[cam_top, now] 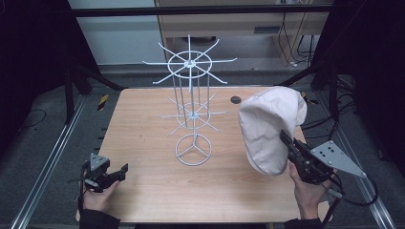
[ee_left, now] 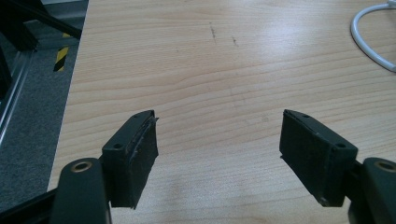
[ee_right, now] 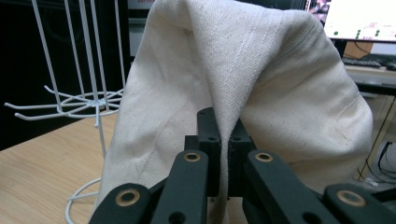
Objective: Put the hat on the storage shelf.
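Note:
A cream cloth hat [cam_top: 269, 129] hangs above the right side of the wooden table [cam_top: 143, 191], pinched by my right gripper [cam_top: 289, 143], which is shut on a fold of its fabric. In the right gripper view the hat [ee_right: 261, 79] drapes over both black jaws, and the gripper [ee_right: 224, 135] clamps the cloth between them. A white wire rack [cam_top: 192, 102] with two tiers of radiating arms stands at the table's middle; the rack [ee_right: 84, 100] lies left of the hat. My left gripper [cam_top: 113, 175] rests open at the front left corner, and the same gripper [ee_left: 219, 140] has bare wood between its jaws.
A small dark round disc [cam_top: 236, 99] sits on the table behind the hat. Metal rails [cam_top: 52, 152] run along both table sides. The rack's ring base [cam_top: 193, 150] stands on the table at its middle. A white cable [ee_left: 369, 37] curves at the far right of the left gripper view.

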